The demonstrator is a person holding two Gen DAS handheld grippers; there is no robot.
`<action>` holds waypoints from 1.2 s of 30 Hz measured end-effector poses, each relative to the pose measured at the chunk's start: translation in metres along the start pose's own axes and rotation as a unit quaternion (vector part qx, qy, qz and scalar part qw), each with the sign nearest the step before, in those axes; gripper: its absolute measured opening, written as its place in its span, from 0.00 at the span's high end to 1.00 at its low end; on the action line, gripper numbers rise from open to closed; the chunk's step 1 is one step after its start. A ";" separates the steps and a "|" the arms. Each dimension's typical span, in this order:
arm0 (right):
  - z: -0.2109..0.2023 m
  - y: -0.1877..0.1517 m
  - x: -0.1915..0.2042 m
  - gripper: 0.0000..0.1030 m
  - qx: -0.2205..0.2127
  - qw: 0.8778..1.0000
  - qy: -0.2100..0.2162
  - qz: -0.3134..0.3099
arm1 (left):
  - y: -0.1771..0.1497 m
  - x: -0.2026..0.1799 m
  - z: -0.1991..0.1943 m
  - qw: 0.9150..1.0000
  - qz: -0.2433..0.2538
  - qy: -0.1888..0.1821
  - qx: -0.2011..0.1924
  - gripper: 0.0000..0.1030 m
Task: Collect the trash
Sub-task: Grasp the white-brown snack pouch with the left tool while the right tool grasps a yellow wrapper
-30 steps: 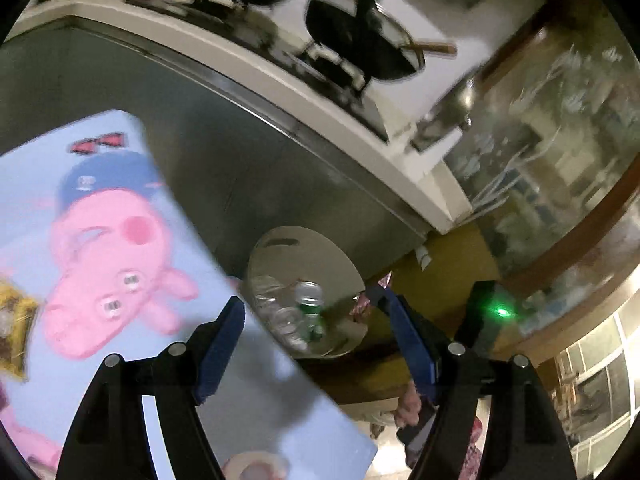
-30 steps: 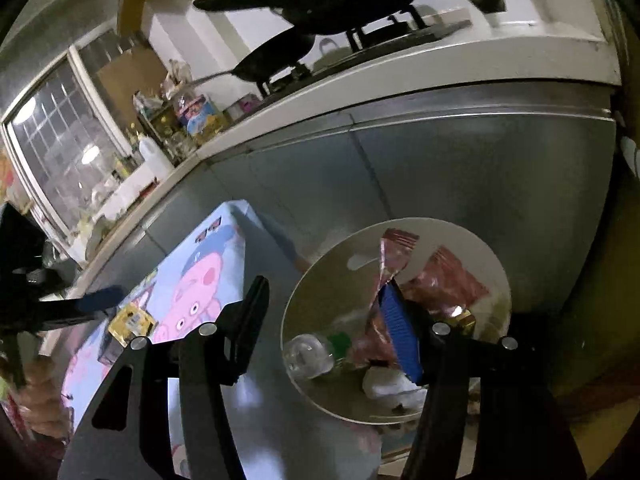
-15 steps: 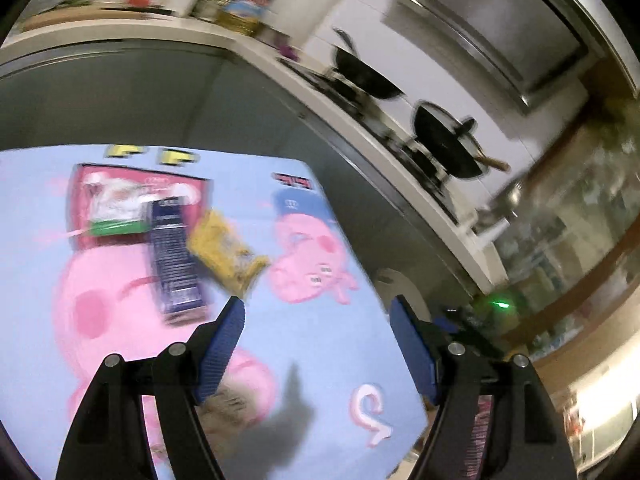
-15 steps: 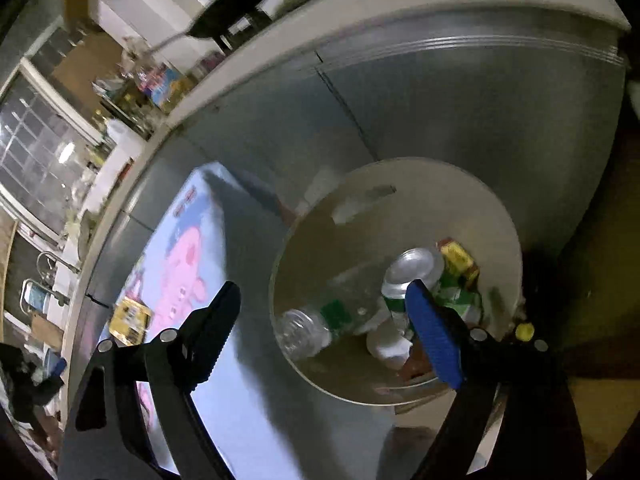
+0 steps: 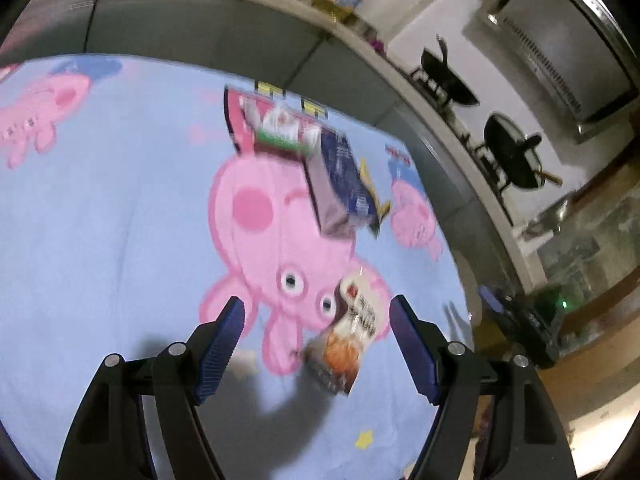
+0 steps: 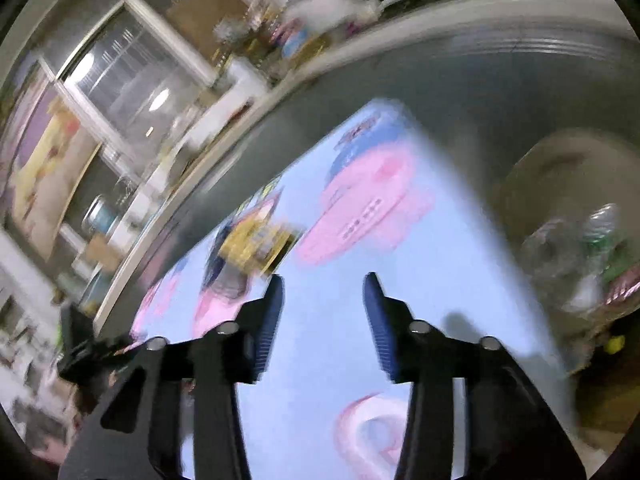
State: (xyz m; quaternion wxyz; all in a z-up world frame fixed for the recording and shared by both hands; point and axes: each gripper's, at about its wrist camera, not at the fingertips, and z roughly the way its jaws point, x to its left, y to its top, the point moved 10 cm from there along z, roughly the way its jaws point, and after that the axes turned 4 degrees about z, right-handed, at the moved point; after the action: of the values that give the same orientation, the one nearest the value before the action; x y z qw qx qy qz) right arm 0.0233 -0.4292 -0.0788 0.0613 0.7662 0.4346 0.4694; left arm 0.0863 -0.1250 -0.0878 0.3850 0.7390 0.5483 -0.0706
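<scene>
My left gripper point(image 5: 316, 316) is open over the blue cartoon-pig tablecloth point(image 5: 100, 208). A brown and white snack wrapper point(image 5: 346, 336) lies between its fingers, nearer the right one. Farther off lie a dark blue box point(image 5: 338, 180), a yellow packet point(image 5: 374, 196) behind it and a red and green package point(image 5: 276, 124). My right gripper point(image 6: 324, 292) is open and empty above the same cloth point(image 6: 420, 280). The round trash bin point(image 6: 572, 232) stands at the right, holding a clear bottle point(image 6: 560, 240) and other trash. The yellow packet point(image 6: 256, 240) and dark box point(image 6: 220, 264) show blurred ahead.
A grey cabinet front point(image 5: 200, 28) and counter run behind the table. Two black pans point(image 5: 512, 152) sit on the stove at the right. A window point(image 6: 132, 84) and cluttered shelves are at the left in the right wrist view.
Both grippers have swung away from the bin toward the table. The right gripper dropped its red wrapper into the bin and its jaws have narrowed. The snack wrapper now lies between the left fingers.
</scene>
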 end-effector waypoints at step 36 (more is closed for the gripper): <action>0.133 -0.111 0.100 0.89 0.138 0.986 0.063 -0.066 | -0.054 -0.013 0.069 0.992 0.005 -0.078 0.100 0.86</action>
State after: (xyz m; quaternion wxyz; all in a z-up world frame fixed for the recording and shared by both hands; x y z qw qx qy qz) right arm 0.0766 -0.2467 -0.1417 -0.0420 0.7061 0.5475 0.4471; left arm 0.0563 -0.1735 -0.1557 0.3512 0.7689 0.5028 -0.1804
